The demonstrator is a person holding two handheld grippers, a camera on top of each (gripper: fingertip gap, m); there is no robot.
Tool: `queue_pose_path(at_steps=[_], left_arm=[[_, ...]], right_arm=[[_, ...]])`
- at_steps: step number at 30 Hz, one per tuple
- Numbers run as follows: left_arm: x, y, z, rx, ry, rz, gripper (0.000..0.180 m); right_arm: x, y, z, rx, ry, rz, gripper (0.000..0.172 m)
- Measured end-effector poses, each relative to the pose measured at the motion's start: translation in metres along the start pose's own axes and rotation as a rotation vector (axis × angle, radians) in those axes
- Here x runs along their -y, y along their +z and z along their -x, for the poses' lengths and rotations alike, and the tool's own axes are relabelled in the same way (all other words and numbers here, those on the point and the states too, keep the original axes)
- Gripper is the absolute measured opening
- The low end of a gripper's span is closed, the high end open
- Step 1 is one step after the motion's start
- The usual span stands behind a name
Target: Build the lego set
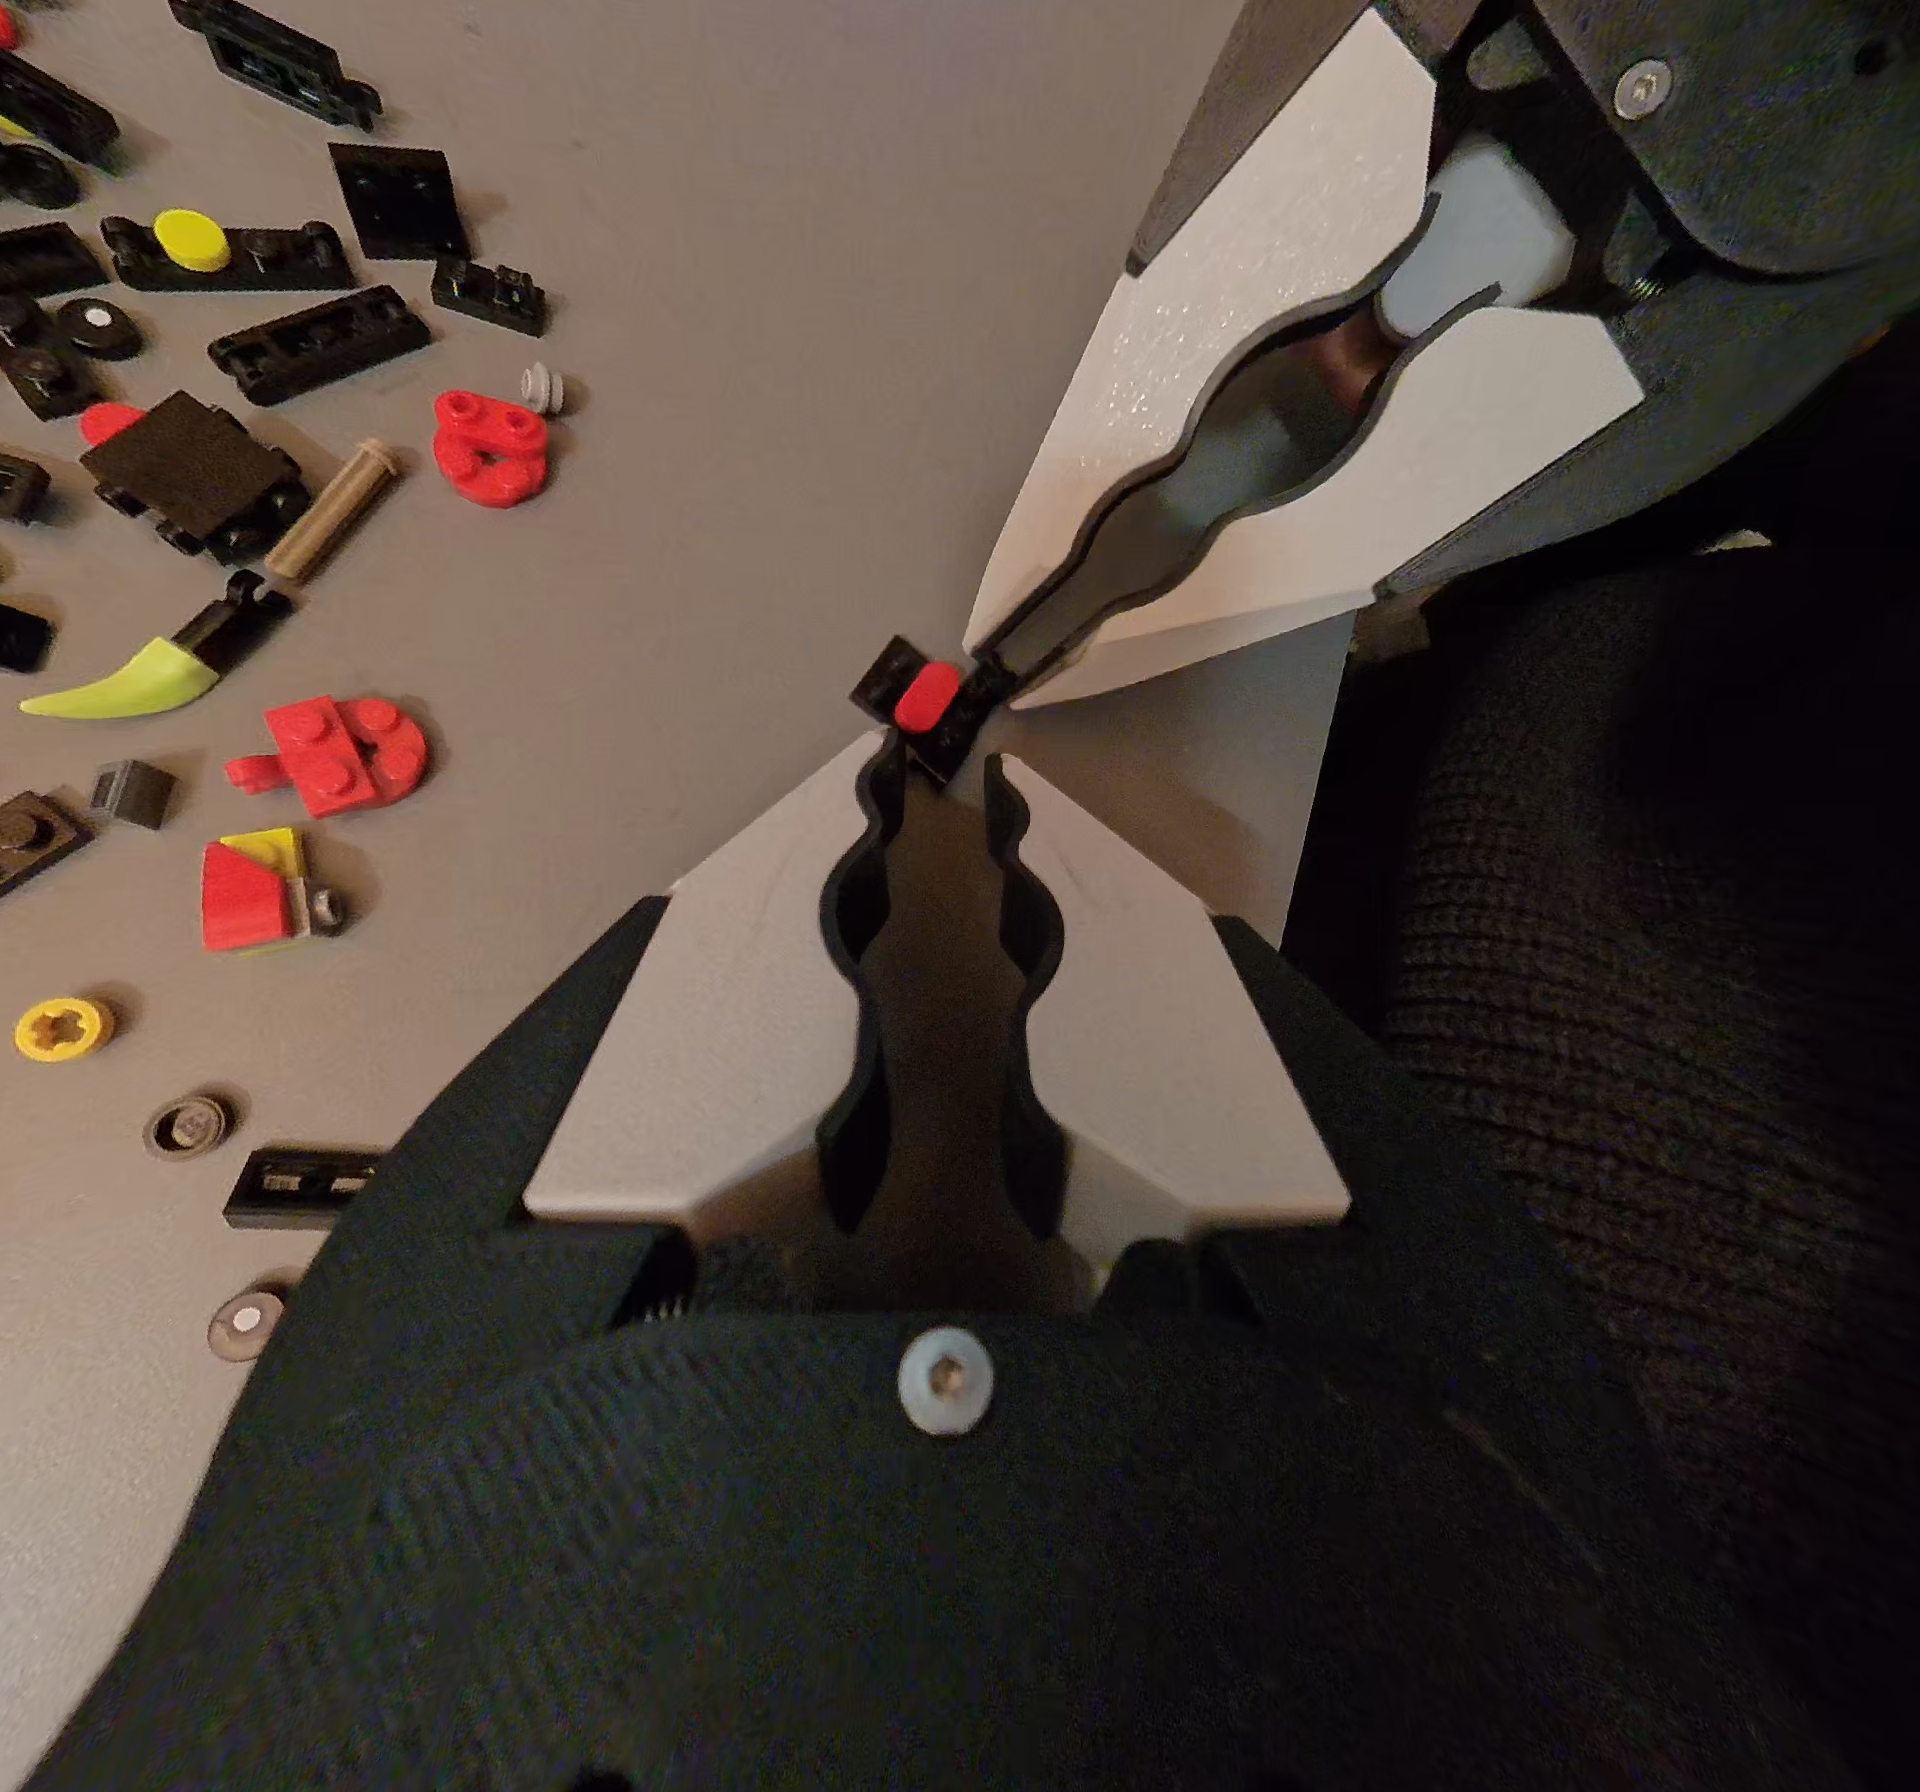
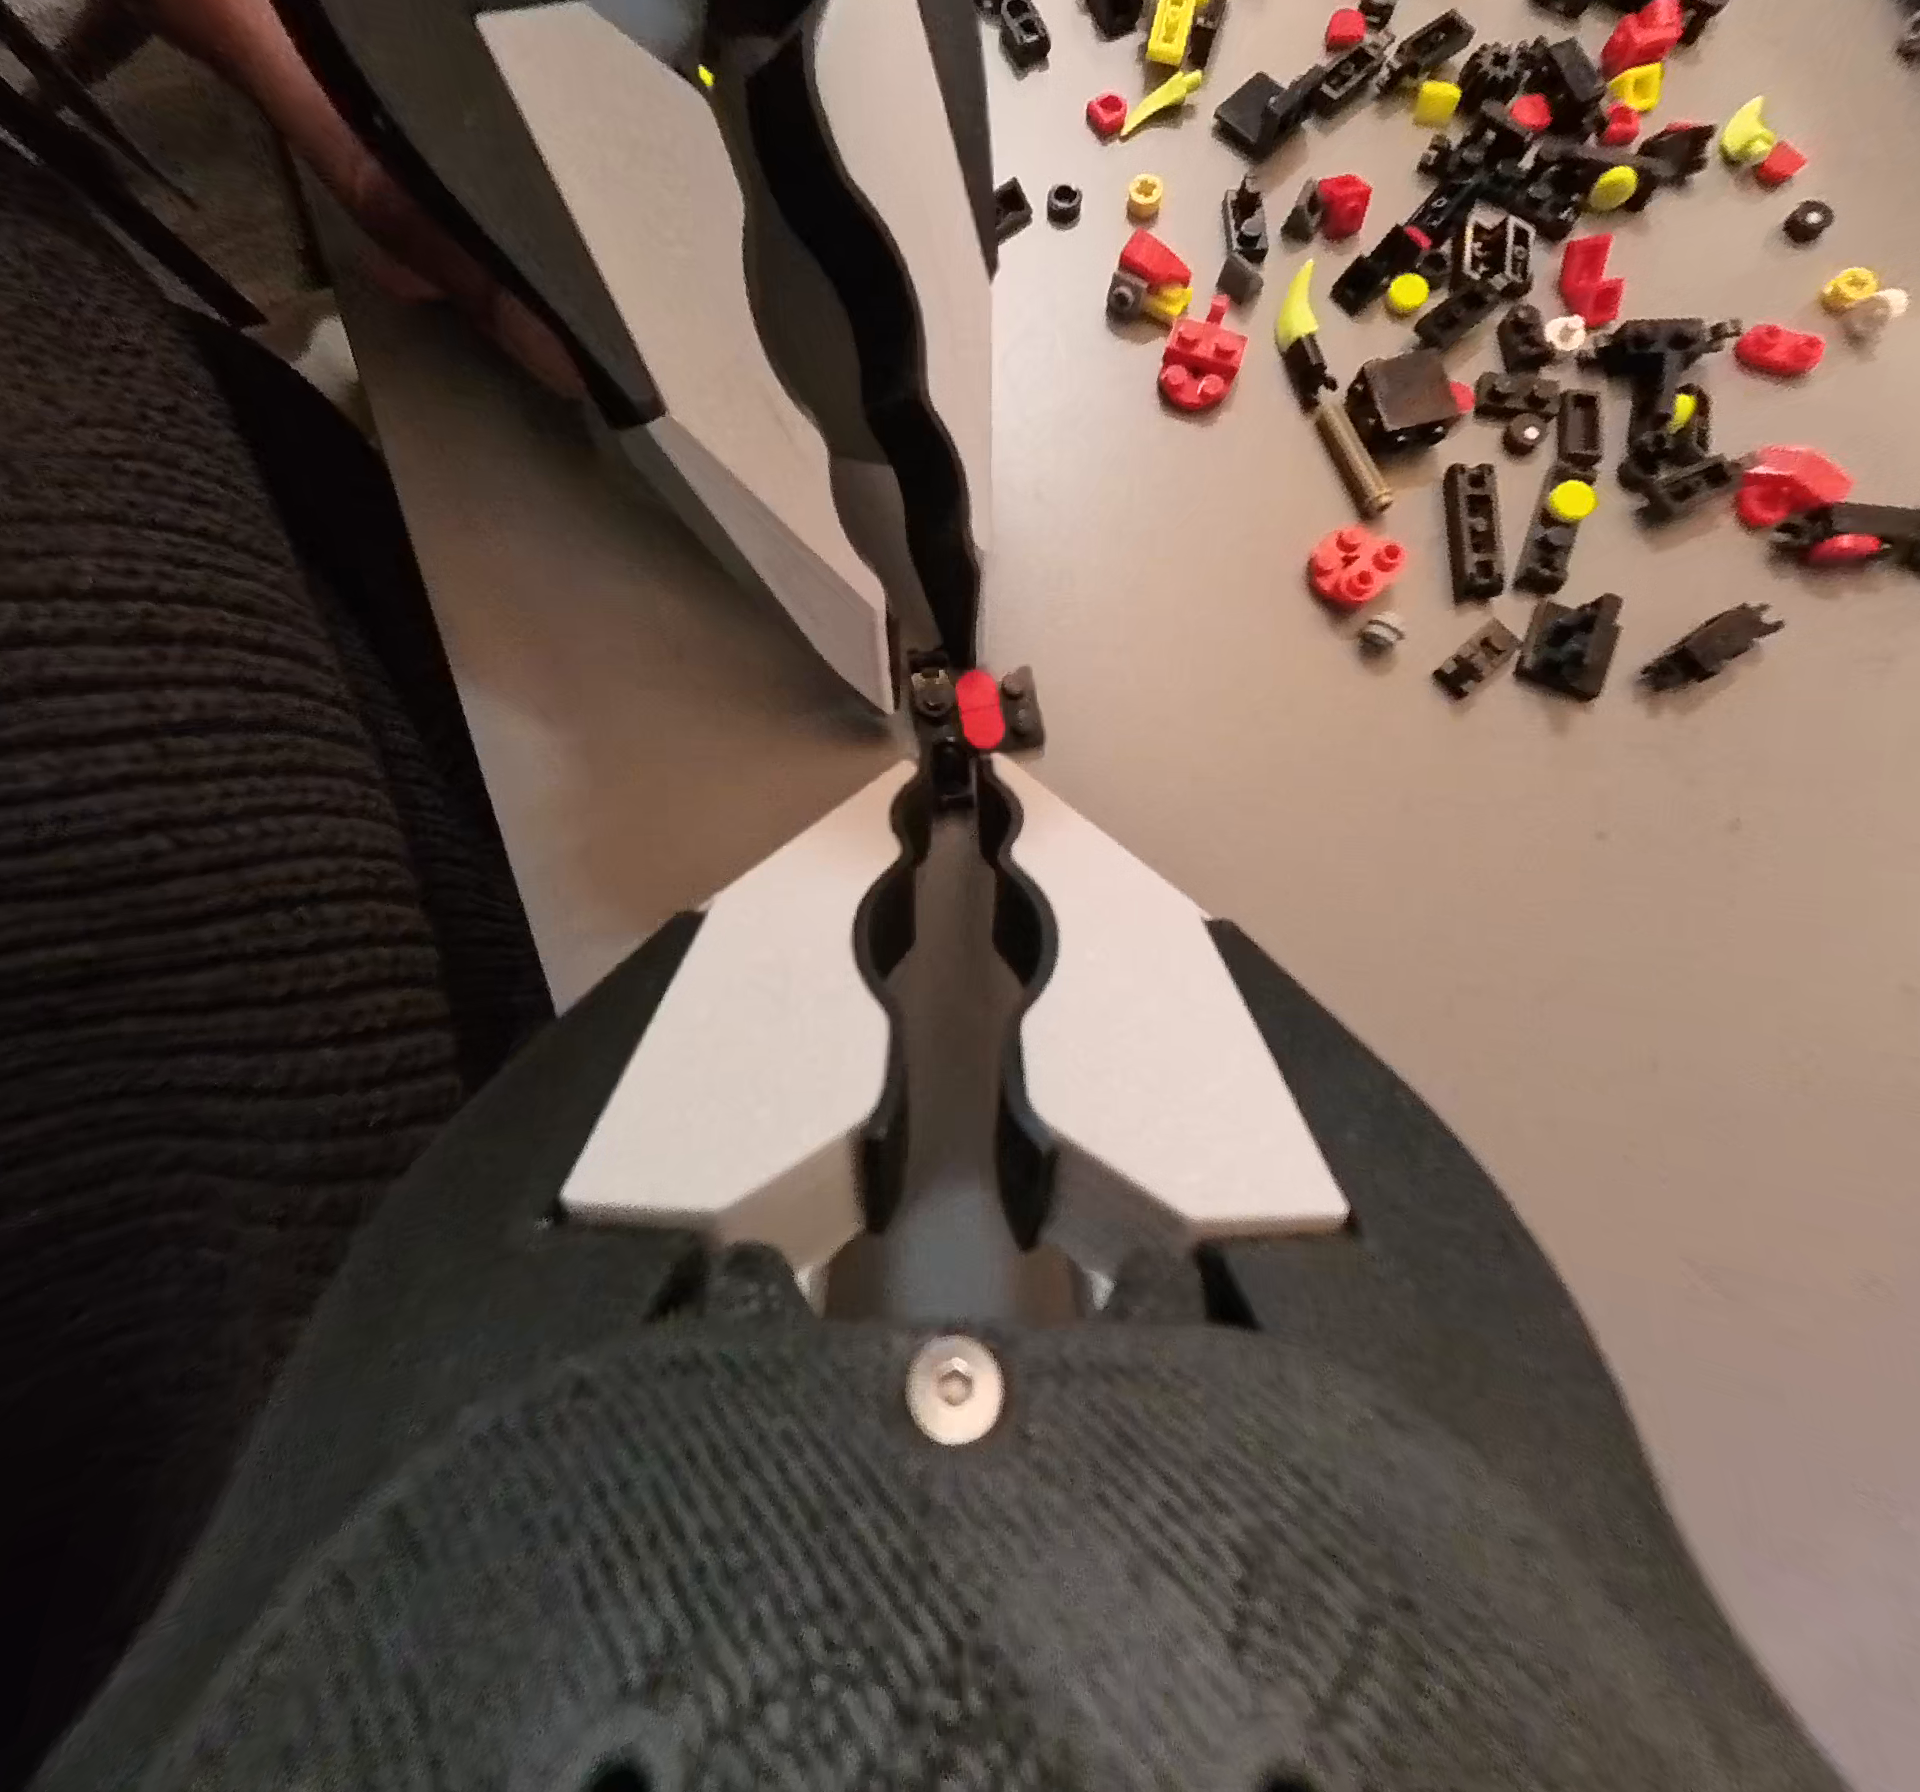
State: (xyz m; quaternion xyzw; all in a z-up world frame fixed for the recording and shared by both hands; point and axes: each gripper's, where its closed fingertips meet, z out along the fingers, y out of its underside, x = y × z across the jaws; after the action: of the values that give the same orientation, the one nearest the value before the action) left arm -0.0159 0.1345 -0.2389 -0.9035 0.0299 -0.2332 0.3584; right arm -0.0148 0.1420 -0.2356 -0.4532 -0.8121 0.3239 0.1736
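Observation:
A small black brick assembly with a red oval tile on top hangs above the grey table, between the two grippers. My right gripper is shut on the near end of the black assembly, next to the red tile. In the left wrist view it comes in from the upper right and pinches that same piece. My left gripper stands open around the assembly's corner. One fingertip touches it, and table shows between the other fingertip and the piece. In the right wrist view the left gripper reaches in from above.
Many loose black, red and yellow bricks lie spread on the table. Nearest are a red round plate, a red plate with a clip and a yellow-green claw. A dark knitted sleeve lies along the table's edge. Less than 4 cm separates the two grippers' tips.

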Motion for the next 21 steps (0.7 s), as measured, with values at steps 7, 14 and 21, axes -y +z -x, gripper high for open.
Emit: queue_pose_path(at_steps=[7, 14, 21], left_arm=[[0.0001, 0.0001, -0.0001, -0.003, -0.004, -0.001, 0.013], [0.0001, 0.0003, -0.0001, -0.002, -0.004, -0.001, 0.013], [0.0001, 0.0004, -0.0001, -0.002, -0.004, -0.001, 0.013]], right_arm=[[0.001, 0.0009, 0.001, 0.017, 0.017, -0.005, 0.005], [0.0015, 0.001, 0.0008, 0.012, 0.011, -0.001, 0.002], [0.003, 0.0006, -0.0001, 0.011, 0.012, -0.007, 0.0]])
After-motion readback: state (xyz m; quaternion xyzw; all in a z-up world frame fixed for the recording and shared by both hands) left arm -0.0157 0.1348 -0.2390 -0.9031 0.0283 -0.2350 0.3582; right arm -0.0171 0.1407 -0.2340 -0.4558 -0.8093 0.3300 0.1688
